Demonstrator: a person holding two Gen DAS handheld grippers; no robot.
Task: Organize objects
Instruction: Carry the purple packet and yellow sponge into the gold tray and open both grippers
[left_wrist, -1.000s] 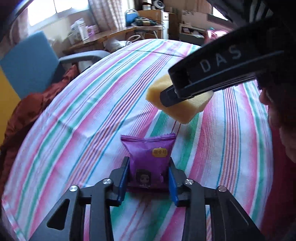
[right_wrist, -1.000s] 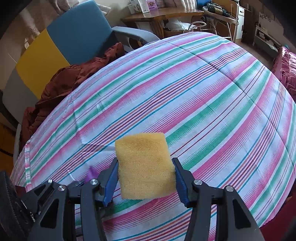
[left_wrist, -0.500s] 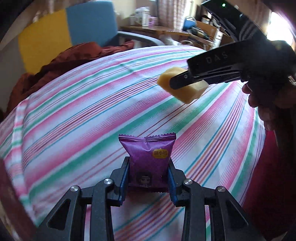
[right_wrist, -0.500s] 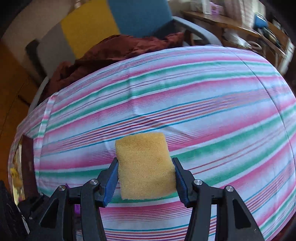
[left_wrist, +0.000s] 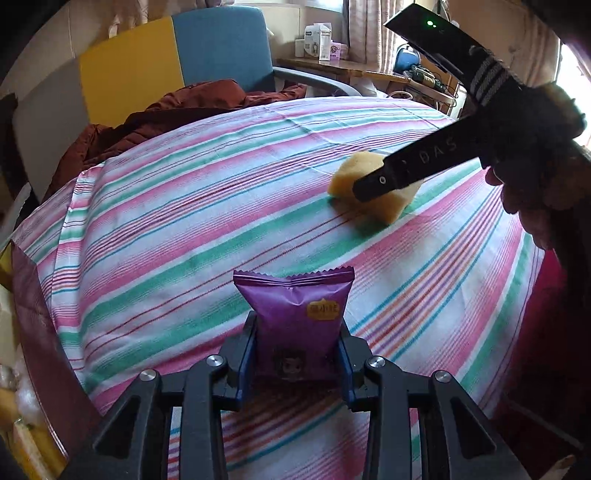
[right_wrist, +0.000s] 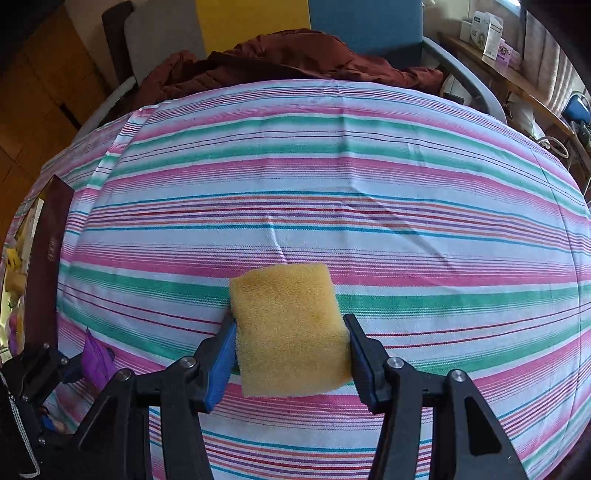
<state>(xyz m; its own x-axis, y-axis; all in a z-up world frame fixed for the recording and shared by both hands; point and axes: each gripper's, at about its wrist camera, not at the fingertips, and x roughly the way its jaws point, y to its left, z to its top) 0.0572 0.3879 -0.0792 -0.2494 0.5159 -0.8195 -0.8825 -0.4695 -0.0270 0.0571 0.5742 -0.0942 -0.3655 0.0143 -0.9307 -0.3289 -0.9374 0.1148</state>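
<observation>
A purple snack packet (left_wrist: 295, 314) stands upright between the blue pads of my left gripper (left_wrist: 295, 354), which is shut on its lower half above the striped tablecloth (left_wrist: 184, 229). The packet also shows as a purple sliver (right_wrist: 96, 356) at the lower left of the right wrist view. My right gripper (right_wrist: 290, 345) is shut on a yellow sponge (right_wrist: 288, 328), held just above the cloth. In the left wrist view the same sponge (left_wrist: 373, 188) hangs at the upper right, with the right gripper's black body (left_wrist: 424, 166) and a hand (left_wrist: 528, 199) behind it.
A dark red jacket (right_wrist: 288, 55) lies at the table's far edge, before a blue, yellow and grey chair (left_wrist: 177, 55). An open dark box (right_wrist: 46, 258) with small items sits at the left edge. A cluttered desk (left_wrist: 369, 70) stands beyond.
Both views have swung round, so the chair and jacket now lie straight ahead. The sponge has come lower, close to the cloth. Both grips are unchanged.
</observation>
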